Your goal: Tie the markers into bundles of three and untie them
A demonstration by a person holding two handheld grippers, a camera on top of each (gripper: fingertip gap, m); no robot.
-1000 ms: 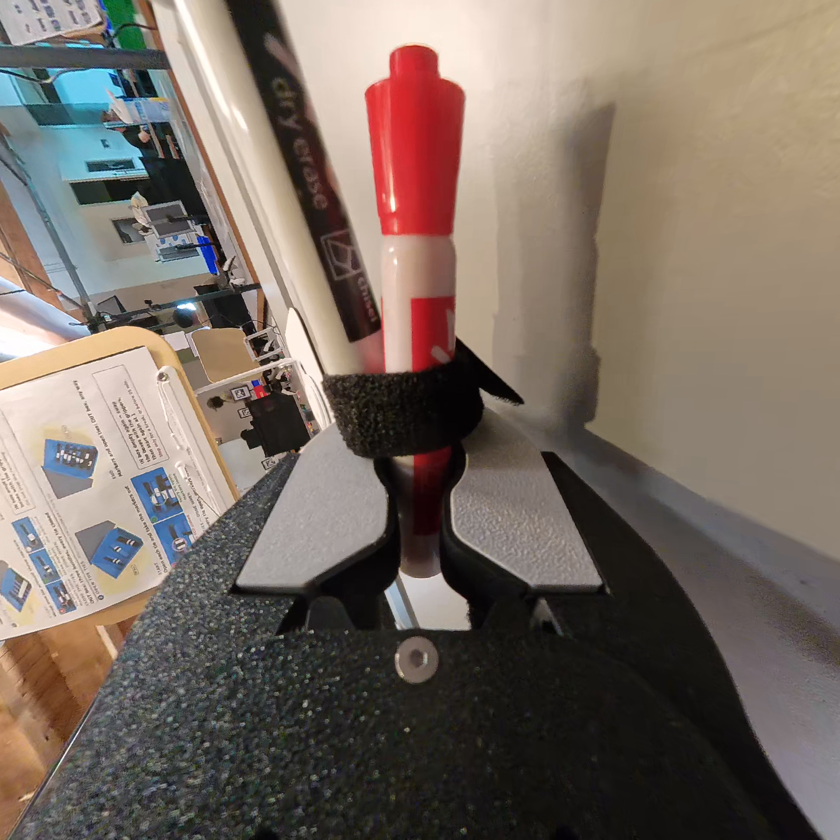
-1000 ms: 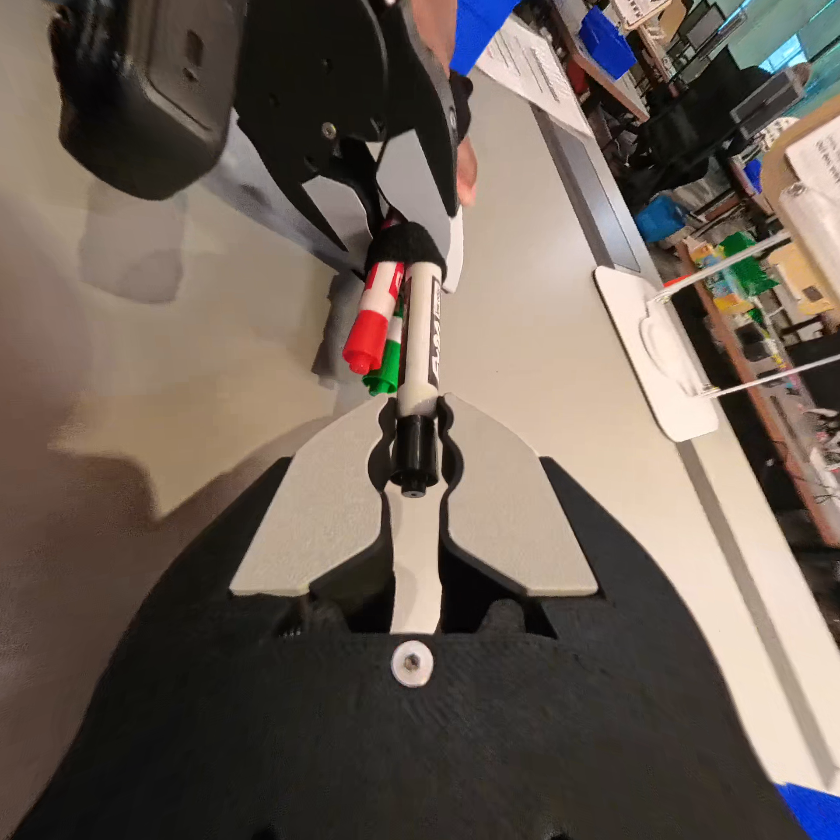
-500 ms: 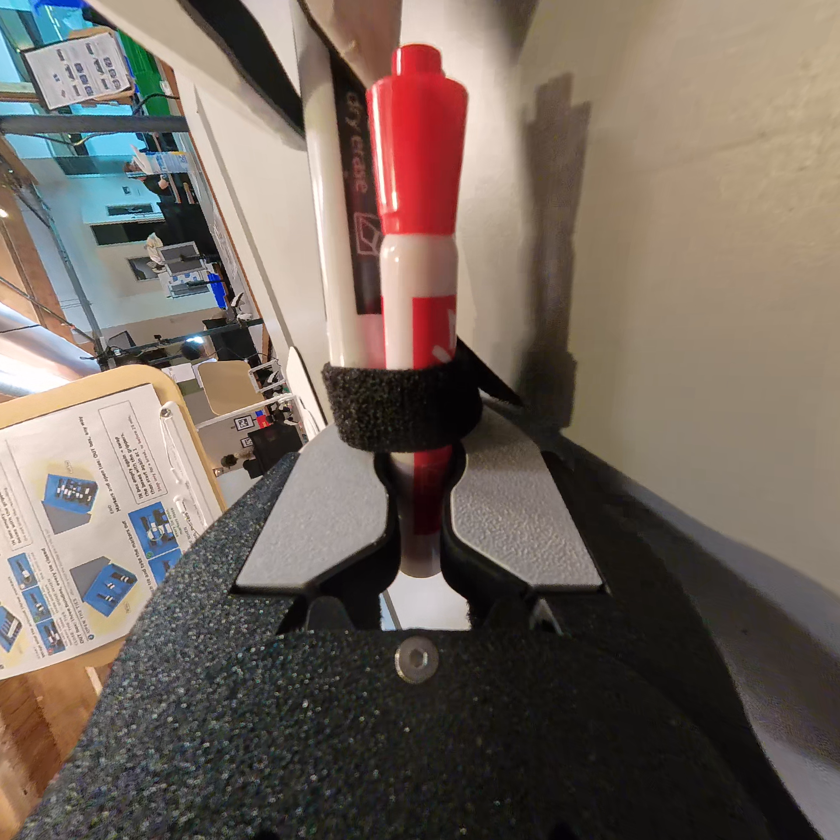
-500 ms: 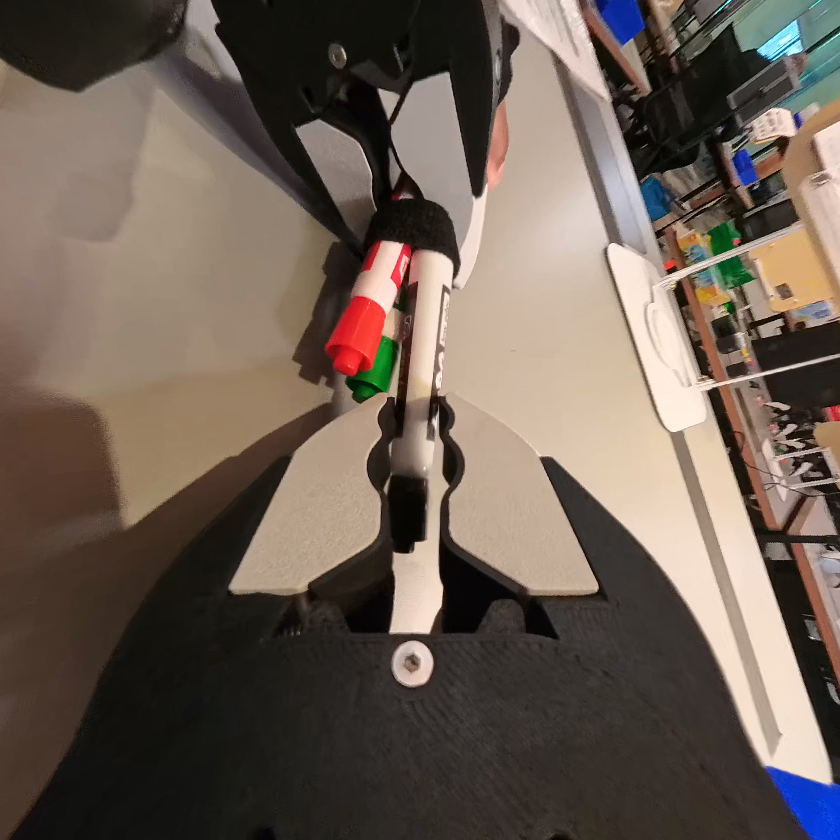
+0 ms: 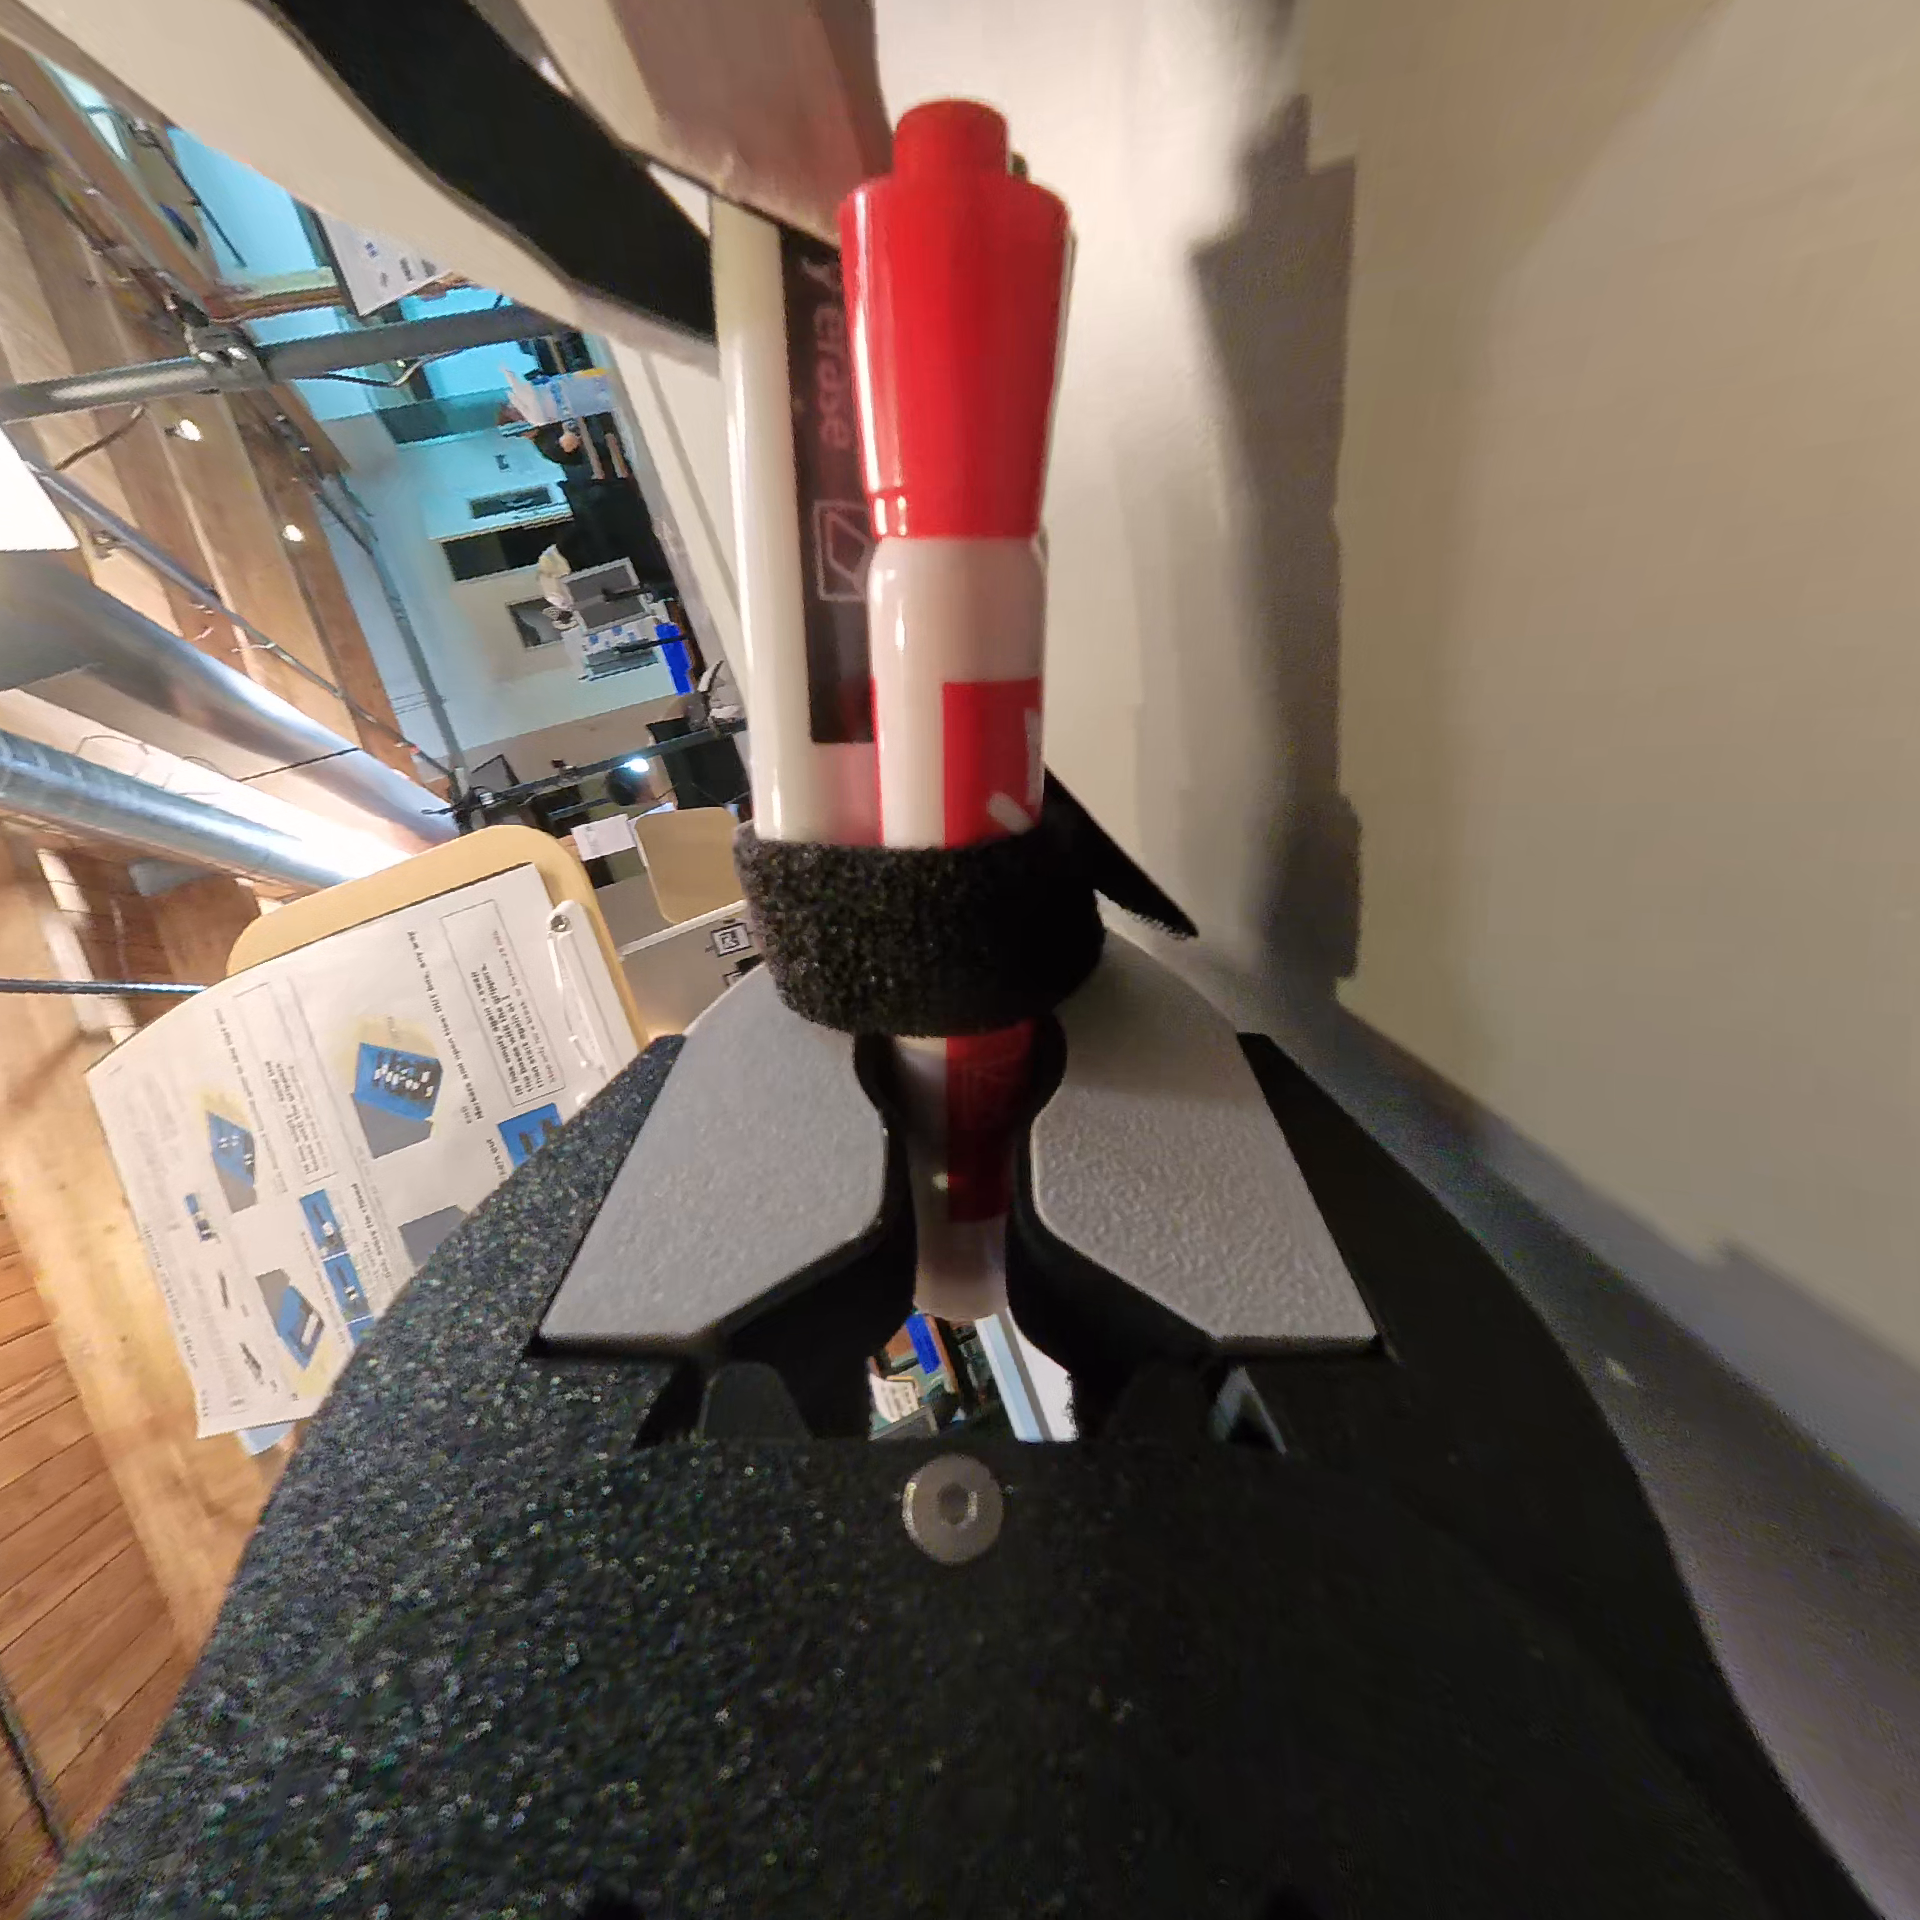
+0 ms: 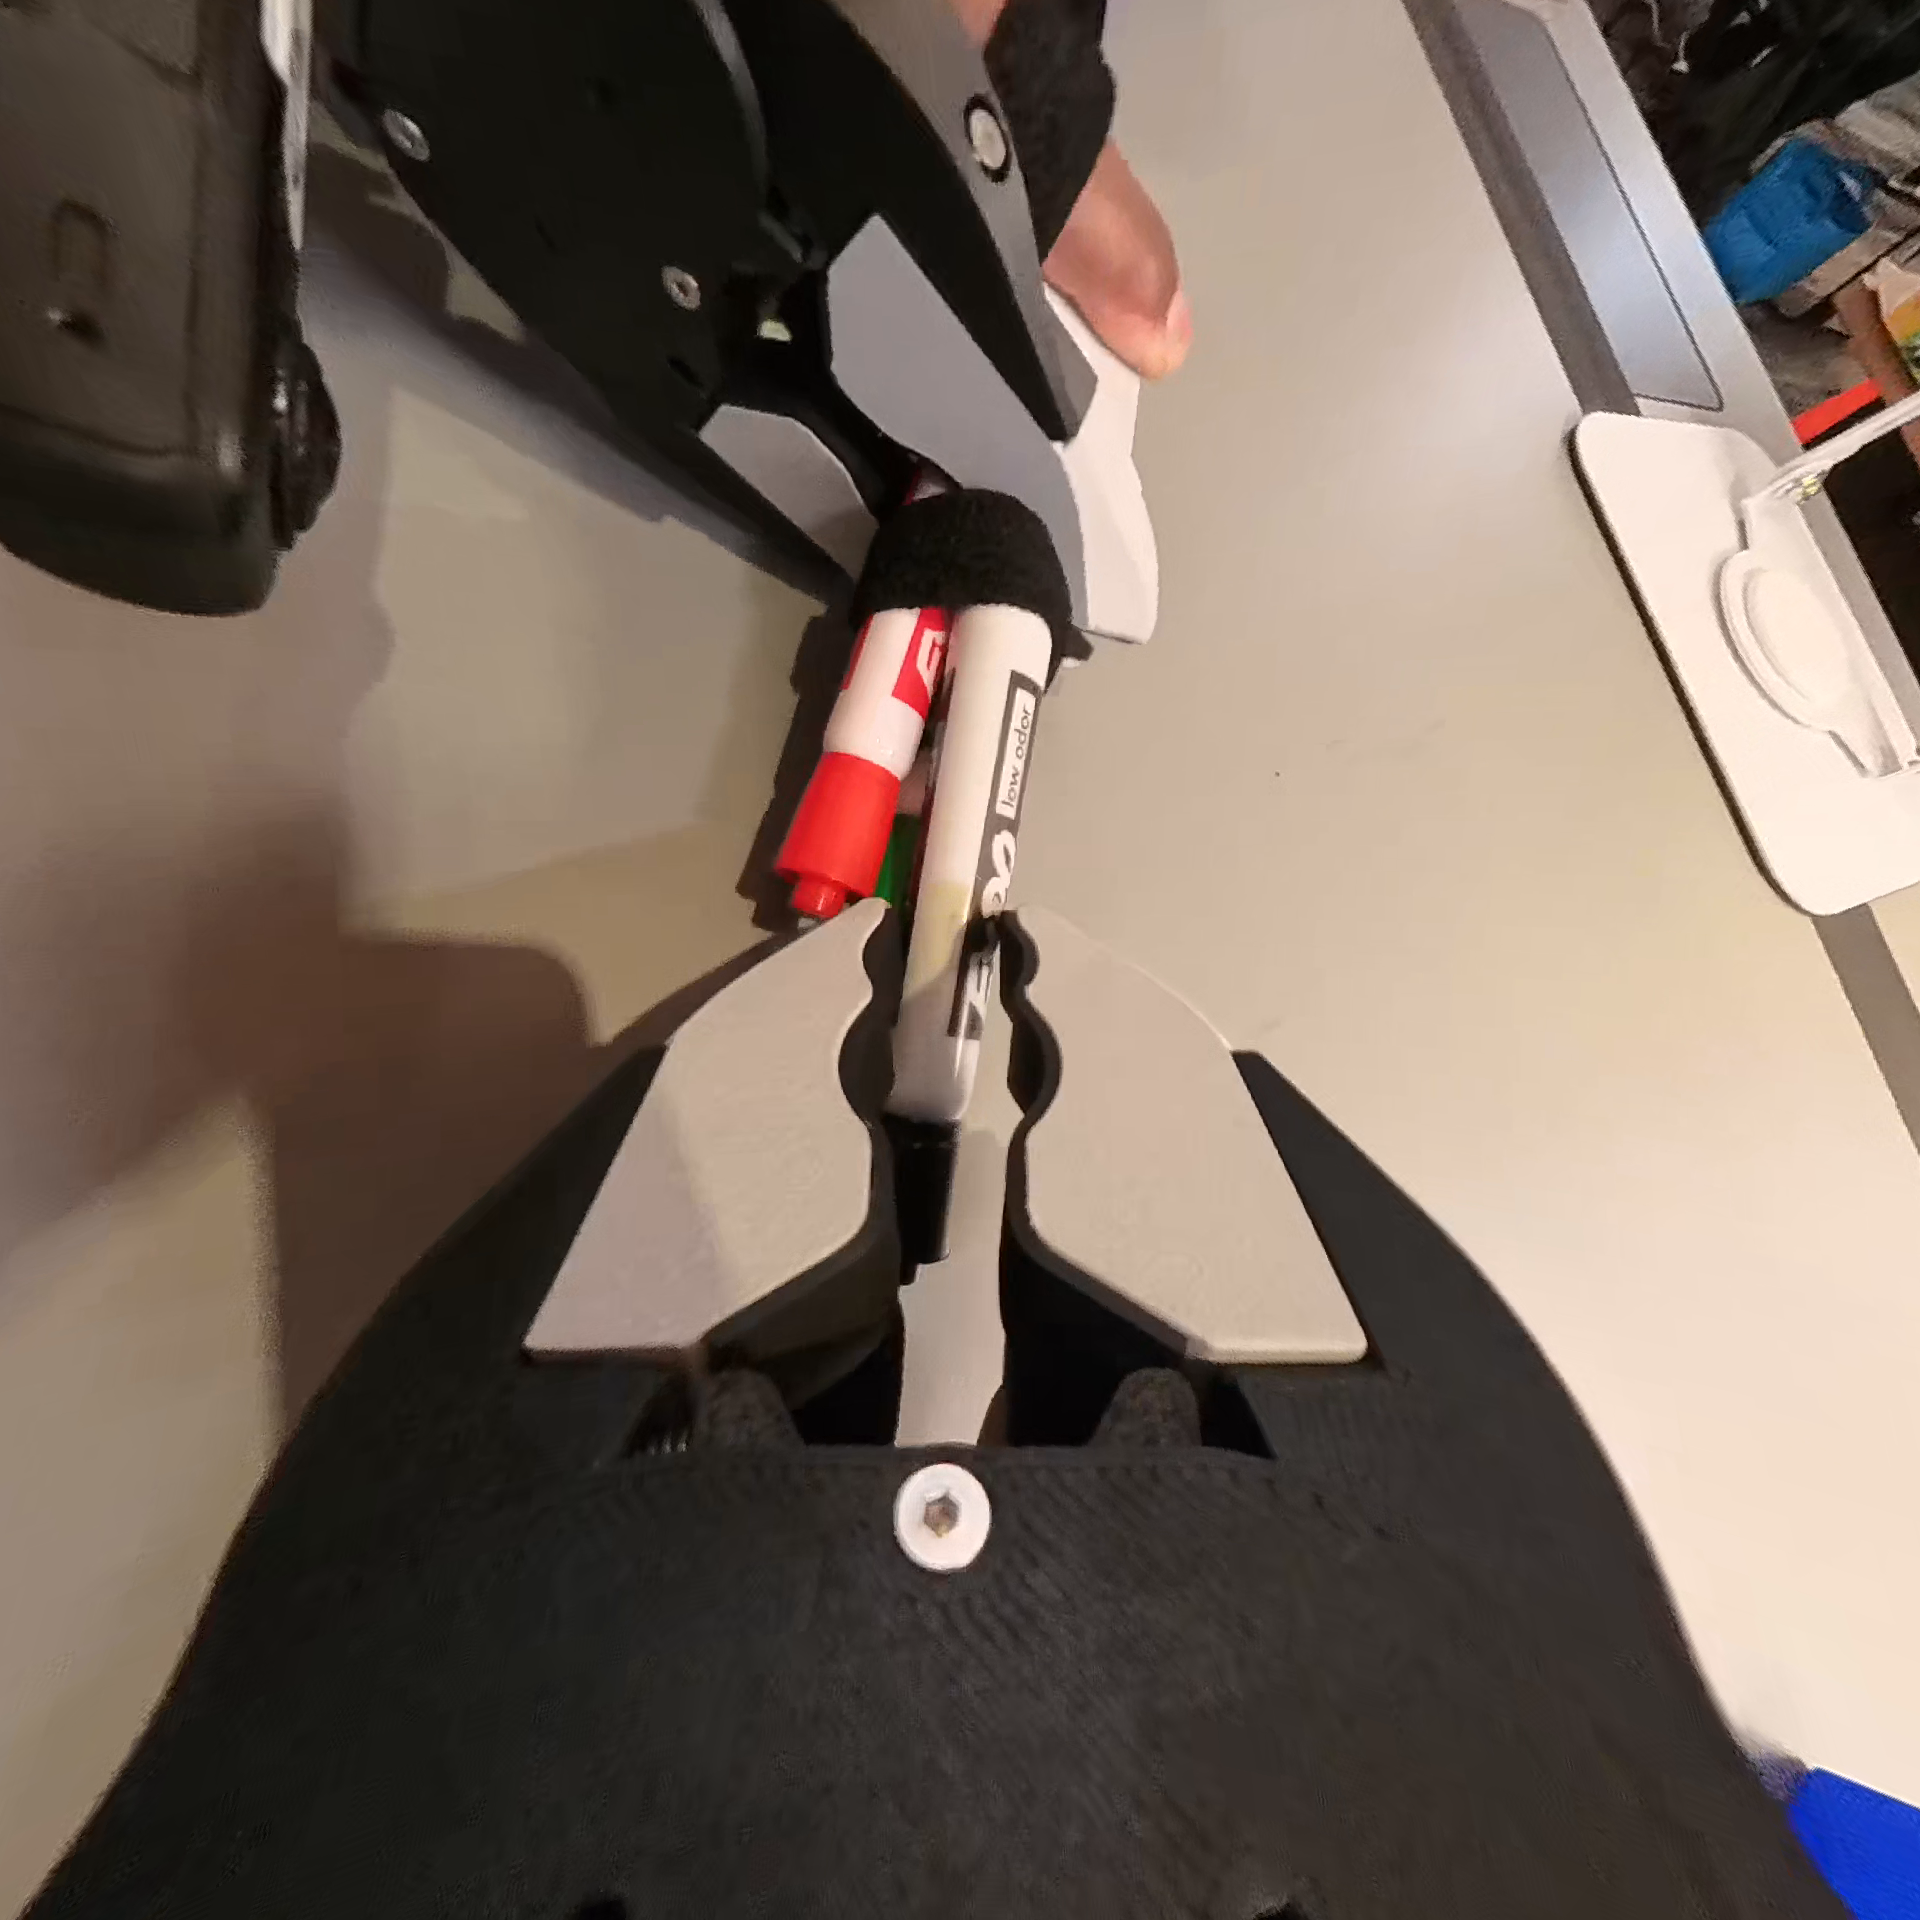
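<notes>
Between the fingers of the right tool point(image 6: 940, 920) sits the capped end of the black marker point(image 6: 982, 790), pinched there just above the pale tabletop point(image 6: 1351, 935). Its barrel runs on into a black hook-and-loop strap point(image 6: 961, 566) that binds it with a red marker point(image 6: 868, 769) and a green marker point(image 6: 896, 857). Beyond the strap, the left tool point(image 5: 954, 1049) is clamped on the red marker's tail end. Farther off lies a white stand base point(image 6: 1704, 665).

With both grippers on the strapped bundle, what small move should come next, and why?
Probably draw the right gripper back along the black marker. It is shut on that marker, the black strap is wrapped, and the left gripper clamps the red marker.
</notes>
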